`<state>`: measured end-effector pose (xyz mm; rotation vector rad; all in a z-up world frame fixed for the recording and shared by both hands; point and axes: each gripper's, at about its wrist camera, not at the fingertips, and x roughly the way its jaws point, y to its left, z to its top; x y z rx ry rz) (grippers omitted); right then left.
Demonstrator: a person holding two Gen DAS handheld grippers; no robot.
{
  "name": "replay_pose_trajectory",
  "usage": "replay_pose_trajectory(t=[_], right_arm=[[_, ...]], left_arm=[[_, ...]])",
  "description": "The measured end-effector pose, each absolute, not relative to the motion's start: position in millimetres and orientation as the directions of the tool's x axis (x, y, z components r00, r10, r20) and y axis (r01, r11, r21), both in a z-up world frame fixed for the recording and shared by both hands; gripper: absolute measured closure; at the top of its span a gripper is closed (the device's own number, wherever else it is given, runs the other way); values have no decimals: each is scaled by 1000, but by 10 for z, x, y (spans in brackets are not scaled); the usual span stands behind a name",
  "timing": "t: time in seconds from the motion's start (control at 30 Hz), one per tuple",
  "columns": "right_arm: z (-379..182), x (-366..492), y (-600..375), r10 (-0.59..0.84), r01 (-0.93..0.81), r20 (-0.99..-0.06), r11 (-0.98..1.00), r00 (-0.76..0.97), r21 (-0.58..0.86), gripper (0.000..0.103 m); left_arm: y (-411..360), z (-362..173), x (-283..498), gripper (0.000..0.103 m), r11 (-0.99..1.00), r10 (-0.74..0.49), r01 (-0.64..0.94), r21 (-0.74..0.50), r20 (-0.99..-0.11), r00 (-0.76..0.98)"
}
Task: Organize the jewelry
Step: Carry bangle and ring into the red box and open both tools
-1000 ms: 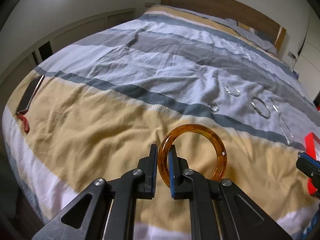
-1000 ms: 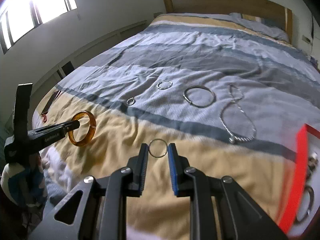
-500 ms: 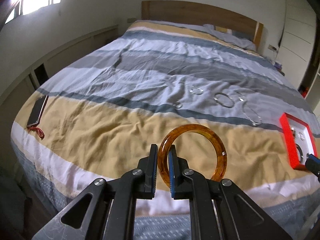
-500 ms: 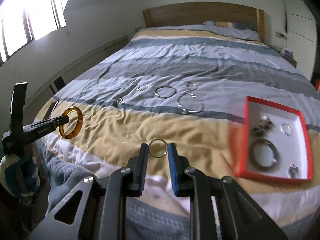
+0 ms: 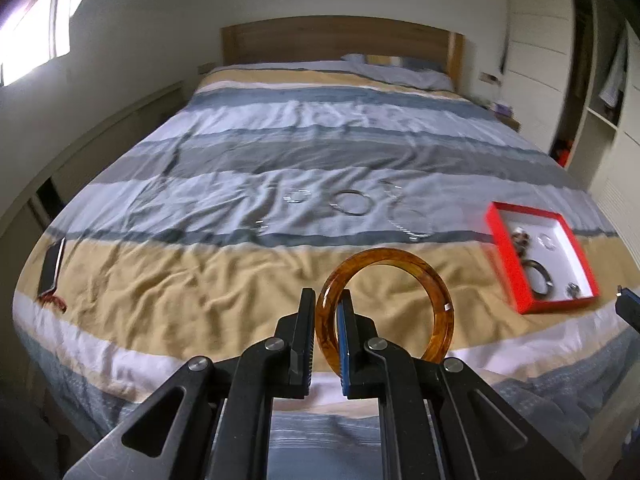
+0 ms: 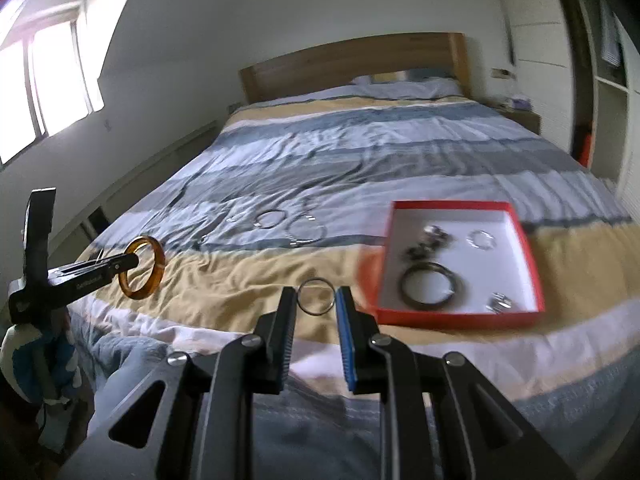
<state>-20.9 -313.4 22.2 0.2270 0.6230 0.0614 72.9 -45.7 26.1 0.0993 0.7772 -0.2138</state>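
Note:
My left gripper (image 5: 326,300) is shut on an amber bangle (image 5: 400,264), held above the bed's foot; the bangle also shows in the right wrist view (image 6: 154,258). My right gripper (image 6: 316,300) is shut on a thin silver ring (image 6: 315,301). A red box (image 6: 536,276) with a white inside lies on the yellow stripe to the right, holding a dark bangle (image 6: 430,286) and small pieces; it also shows in the left wrist view (image 5: 504,248). A silver bangle (image 5: 350,203), a small hoop (image 5: 297,196) and a chain necklace (image 5: 404,216) lie on the grey stripes.
A striped duvet (image 5: 200,280) covers the bed. A phone (image 5: 52,266) with a red cord lies at its left edge. A wooden headboard (image 5: 340,40) stands at the far end and white wardrobes (image 5: 600,80) on the right.
Both grippers have pulled back and risen from the bed, each keeping its piece. The red box has come fully into both views.

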Motion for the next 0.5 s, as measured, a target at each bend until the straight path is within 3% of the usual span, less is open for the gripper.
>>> replay_pose_trajectory(t=[0.5], right_arm=[[-123, -231, -4349, -15, 205, -614, 949, 789, 241, 84]], left_arm=[[-1948, 146, 878, 93, 875, -284, 481, 51, -750, 597]])
